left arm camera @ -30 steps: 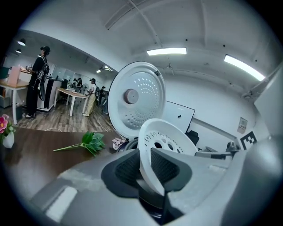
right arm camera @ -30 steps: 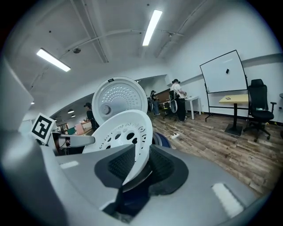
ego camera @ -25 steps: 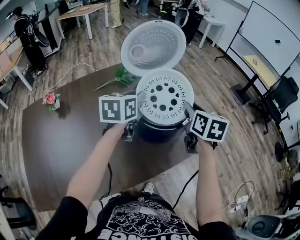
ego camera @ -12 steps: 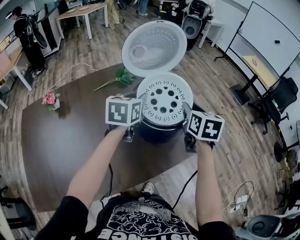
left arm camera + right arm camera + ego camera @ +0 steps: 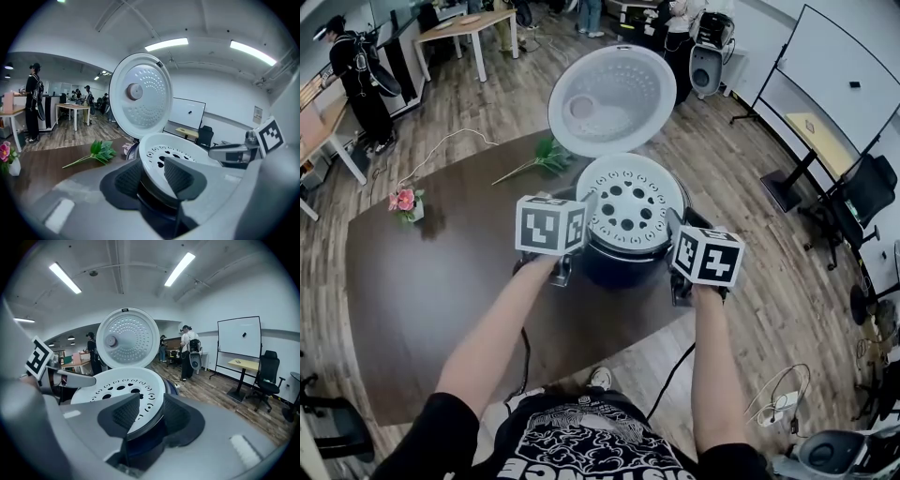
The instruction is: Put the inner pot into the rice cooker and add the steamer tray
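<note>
Sitting in the mouth of the rice cooker (image 5: 623,267), the white steamer tray (image 5: 630,204) is seen with its holed floor facing up, near the front edge of the dark counter (image 5: 422,272). The inner pot cannot be made out beneath it and is judged to be covered by the tray.

And here the let-go is being made. The tray's left rim is straddled by the left gripper (image 5: 154,177), one pad outside the wall and one over the holed floor. Its jaws have just been opening, so the rim is not pinched but stands loose in a modest gap. The same is seen opposite: the right rim runs between the pads of the right gripper (image 5: 151,414), whose jaws have also just been opening and are set a little apart.

Opposite sides are taken, it is judged, so that so wide and shallow a tray can be kept flat and centred over the opening. The lid (image 5: 609,98) is stood up behind the tray, well out of the way. Farther off on the counter, a green sprig (image 5: 539,157) and a small pink flower (image 5: 401,200) are seen, well apart from the work.

The placing is judged all but done. A straight draw-back of both grippers is called for, lest the rim be snagged and the tray tipped.
</note>
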The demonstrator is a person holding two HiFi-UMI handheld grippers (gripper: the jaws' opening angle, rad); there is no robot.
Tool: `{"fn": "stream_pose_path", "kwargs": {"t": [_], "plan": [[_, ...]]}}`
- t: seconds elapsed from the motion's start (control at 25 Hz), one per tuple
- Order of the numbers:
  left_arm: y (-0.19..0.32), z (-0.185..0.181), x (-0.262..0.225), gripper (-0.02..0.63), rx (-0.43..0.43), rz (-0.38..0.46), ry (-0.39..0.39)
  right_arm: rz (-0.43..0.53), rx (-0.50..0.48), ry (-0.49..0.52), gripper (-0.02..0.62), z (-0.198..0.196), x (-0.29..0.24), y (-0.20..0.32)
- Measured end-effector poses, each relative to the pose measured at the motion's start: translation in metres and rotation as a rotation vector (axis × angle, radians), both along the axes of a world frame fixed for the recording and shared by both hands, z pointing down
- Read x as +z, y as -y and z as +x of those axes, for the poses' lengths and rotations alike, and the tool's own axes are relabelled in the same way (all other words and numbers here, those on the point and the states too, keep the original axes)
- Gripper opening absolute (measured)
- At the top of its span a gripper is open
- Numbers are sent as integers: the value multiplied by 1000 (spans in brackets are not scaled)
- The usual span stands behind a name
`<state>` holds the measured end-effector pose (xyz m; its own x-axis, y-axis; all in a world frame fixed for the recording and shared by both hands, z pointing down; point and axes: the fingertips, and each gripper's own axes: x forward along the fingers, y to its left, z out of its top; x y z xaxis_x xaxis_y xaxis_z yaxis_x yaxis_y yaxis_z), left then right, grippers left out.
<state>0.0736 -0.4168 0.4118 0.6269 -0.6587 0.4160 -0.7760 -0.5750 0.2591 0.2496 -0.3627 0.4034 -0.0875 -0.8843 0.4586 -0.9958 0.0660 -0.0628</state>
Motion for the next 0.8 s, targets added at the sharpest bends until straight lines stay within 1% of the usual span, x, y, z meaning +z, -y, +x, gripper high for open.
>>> {"fn": "stream_pose_path", "kwargs": {"t": [0.12, 0.48, 0.64, 0.8], "plan": [[-1, -3, 0, 166, 2, 11, 10, -2, 4, 7, 149, -1, 0, -2], [-9, -13, -4, 167, 0, 21, 11, 17, -1, 16, 149, -7, -8, -9], [-12, -18, -17, 167, -10, 50, 9, 37, -18, 19, 149, -12, -23, -11], [-21, -33, -28, 167, -24, 92, 16, 71, -58, 18, 149, -32, -37, -18]]}}
